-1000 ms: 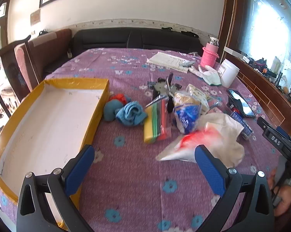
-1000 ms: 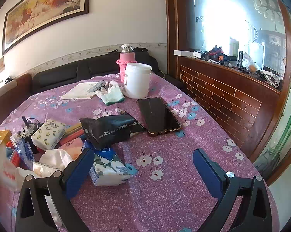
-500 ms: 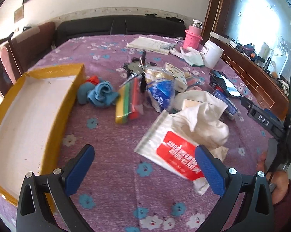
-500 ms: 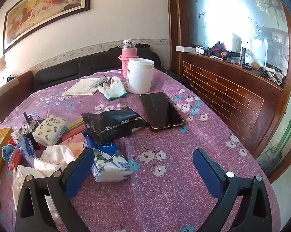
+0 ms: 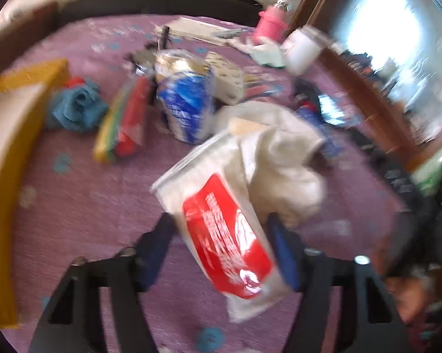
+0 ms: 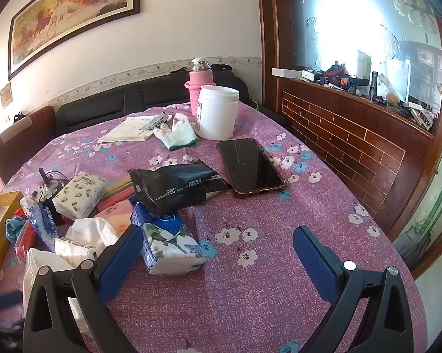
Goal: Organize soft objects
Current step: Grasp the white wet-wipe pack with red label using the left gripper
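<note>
In the blurred left wrist view, my left gripper (image 5: 221, 247) has its blue fingers on either side of a white packet with a red label (image 5: 221, 226); it is partly closed and contact is unclear. A crumpled white cloth (image 5: 282, 158) lies against the packet. A blue cloth (image 5: 77, 108), a red-yellow pack (image 5: 124, 123) and a blue-white bag (image 5: 188, 103) lie beyond. The yellow box (image 5: 3, 153) is at the left. My right gripper (image 6: 218, 253) is open and empty over the purple cloth, next to a blue tissue pack (image 6: 168, 241).
In the right wrist view a black pouch (image 6: 177, 188), a phone (image 6: 250, 167), a white jar (image 6: 218, 111), a pink bottle (image 6: 200, 85), a glove (image 6: 177, 135), papers (image 6: 130, 129) and a floral tissue pack (image 6: 80, 191) lie on the table. A brick ledge (image 6: 353, 138) runs along the right.
My left gripper has moved forward and its fingers have narrowed around the red-label packet. The right gripper has barely moved.
</note>
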{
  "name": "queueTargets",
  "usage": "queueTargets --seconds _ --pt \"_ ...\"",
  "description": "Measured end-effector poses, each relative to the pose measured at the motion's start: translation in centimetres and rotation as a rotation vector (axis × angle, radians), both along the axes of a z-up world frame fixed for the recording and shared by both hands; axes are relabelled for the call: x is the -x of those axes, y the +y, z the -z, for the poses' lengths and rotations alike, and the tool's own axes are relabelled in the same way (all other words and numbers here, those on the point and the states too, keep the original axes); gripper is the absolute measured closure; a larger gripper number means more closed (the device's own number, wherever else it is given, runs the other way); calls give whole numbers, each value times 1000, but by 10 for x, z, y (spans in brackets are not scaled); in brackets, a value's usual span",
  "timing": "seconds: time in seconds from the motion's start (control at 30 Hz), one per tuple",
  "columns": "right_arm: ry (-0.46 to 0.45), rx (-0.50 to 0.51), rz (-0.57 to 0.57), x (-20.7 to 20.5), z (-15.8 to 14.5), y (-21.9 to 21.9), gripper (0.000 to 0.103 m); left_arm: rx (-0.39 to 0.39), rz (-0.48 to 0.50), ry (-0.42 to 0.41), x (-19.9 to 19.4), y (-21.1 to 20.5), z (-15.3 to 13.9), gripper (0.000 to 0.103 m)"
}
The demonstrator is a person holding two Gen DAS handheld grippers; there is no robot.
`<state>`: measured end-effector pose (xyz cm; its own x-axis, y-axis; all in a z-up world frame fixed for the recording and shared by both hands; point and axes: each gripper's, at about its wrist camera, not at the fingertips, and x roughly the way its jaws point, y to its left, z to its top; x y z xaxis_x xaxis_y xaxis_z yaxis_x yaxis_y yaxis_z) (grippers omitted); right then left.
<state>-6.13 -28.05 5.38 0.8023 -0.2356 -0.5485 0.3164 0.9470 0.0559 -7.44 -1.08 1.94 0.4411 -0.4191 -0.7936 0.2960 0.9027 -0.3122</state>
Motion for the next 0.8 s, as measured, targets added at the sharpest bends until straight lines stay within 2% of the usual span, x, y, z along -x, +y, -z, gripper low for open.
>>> queueTargets --seconds 0.03,0.1,0.17,0.4,0.57,0.63,0.7,0.77,0.8 --pt "2 0 -1 0 0 0 1 11 -7 -1 2 5 -3 51" --pt "6 0 -2 -1 1 0 1 16 -4 -22 6 10 -10 76" --pt "4 -1 -1 -1 1 0 1 10 -3 -58 13 14 -20 83" --pt "13 -6 25 -2 2 -5 1 91 -30 -132 34 49 -40 89" --pt "32 -7 48 -3 4 -8 1 86 -40 -111 38 69 -36 90" --pt "28 -12 39 -3 3 -8 1 63 -53 -112 36 68 -33 77" --pt "8 -34 28 3 -3 -13 1 63 -52 -116 35 66 -34 33" --pt "-5 -55 12 14 -9 -20 1 63 -58 -145 35 61 -38 20" --pt "-9 -73 -1 19 -12 -24 1 65 -51 -158 35 57 -40 17"
